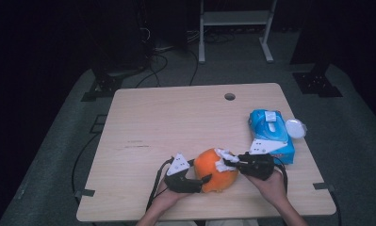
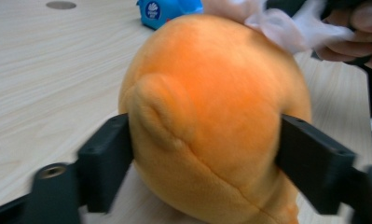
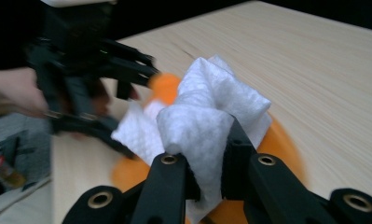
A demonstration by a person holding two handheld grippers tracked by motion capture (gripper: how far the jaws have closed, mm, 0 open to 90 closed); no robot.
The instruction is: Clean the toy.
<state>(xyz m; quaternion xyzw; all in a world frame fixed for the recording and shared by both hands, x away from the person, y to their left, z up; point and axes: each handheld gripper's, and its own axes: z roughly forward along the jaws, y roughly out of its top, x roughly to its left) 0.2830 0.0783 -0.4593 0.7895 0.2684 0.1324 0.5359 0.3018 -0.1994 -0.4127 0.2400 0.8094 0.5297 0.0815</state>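
Two tools sit at the lower middle of the frame. The left tool (image 1: 205, 179) grips one orange plush toy (image 1: 215, 170) on the table (image 1: 167, 122); the right tool (image 1: 232, 162) is clenched on one white tissue (image 1: 223, 159) against the toy's top. One blue tissue pack (image 1: 272, 134) lies at right.

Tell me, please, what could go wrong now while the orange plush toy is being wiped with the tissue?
1. The left gripper has jaws on both sides of the orange plush toy, so the rounded toy might roll or slip out under pressure.
2. The right gripper pinches a crumpled tissue; thin paper may tear or pull free.
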